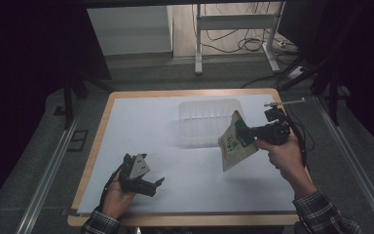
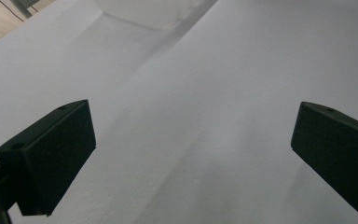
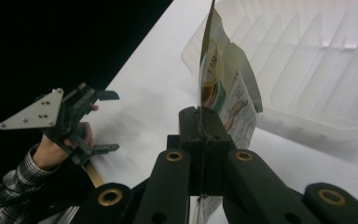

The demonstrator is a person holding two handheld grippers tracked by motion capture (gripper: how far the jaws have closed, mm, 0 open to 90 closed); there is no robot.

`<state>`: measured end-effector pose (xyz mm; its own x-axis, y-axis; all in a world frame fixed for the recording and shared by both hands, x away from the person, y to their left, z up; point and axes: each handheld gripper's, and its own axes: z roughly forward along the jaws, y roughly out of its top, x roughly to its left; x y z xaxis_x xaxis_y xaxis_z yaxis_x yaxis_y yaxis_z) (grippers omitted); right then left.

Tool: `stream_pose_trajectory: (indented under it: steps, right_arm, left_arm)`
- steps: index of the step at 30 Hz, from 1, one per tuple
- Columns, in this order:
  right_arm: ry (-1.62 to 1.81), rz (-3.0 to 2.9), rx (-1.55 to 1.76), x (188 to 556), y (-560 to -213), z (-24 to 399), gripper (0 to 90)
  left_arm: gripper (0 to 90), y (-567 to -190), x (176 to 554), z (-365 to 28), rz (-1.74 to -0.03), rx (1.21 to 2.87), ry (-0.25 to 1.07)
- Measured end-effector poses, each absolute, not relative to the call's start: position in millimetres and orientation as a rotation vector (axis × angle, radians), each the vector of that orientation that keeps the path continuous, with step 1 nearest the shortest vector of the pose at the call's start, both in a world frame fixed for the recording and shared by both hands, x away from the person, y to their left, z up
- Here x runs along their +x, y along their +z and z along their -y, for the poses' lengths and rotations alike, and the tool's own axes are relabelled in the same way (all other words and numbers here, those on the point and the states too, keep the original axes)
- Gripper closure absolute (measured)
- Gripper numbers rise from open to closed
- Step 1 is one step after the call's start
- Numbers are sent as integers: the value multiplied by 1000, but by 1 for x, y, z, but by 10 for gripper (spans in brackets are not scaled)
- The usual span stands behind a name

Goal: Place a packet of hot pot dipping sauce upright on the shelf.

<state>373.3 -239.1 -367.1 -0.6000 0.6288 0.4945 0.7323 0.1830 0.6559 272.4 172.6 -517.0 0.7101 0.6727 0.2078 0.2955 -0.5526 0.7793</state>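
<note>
One pouch [image 1: 234, 142], flat and tan with a kraft-paper look, hangs in the air just in front of the bin [image 1: 205, 122], clear of the paper below it. It tilts, top corner up toward the bin, bottom corner down toward the person. Printed face has a green-and-white label with dark lettering; too small to read. In the right gripper view the pouch [image 3: 223, 88] shows edge-on and slightly bowed, with a round tan and green graphic, a white panel with small print and a brownish food picture.

Right gripper [image 1: 246, 130] is clamped on the pouch's right edge, jaws pressed together with the film between them, seen close in the right gripper view [image 3: 204, 128]. Right hand [image 1: 285, 156] holds it right of the pouch, plaid sleeve [image 1: 324, 214] behind.

Bin is clear ribbed plastic, rectangular, open side up, sitting on the white paper [image 1: 175, 161] just behind the pouch; nothing visible inside. In the right gripper view its ribbed wall [image 3: 317, 60] sits right behind the pouch.

Left gripper [image 1: 152, 186] is well apart from the pouch, to its left and nearer the person, low over the paper, with a grey plate [image 1: 137, 167] on top. Its jaws stand wide apart with nothing between them; the left gripper view shows bare white paper [image 2: 205, 116] in the gap. Left hand [image 1: 117, 195] grips it from below.

Paper covers a wooden table [image 1: 97, 146].
</note>
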Motion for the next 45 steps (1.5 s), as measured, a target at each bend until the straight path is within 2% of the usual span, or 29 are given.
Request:
stream_pose_trajectory:
  steps: [22, 45]
  right_arm:
    - [-1454, 2313, -1467, 409, -344, 258, 890]
    - [-1399, 2354, -1519, 464, -339, 248, 890]
  left_arm:
    - [0, -517, 272, -172, -735, 2166, 641]
    - [0, -516, 272, -173, -739, 2152, 642]
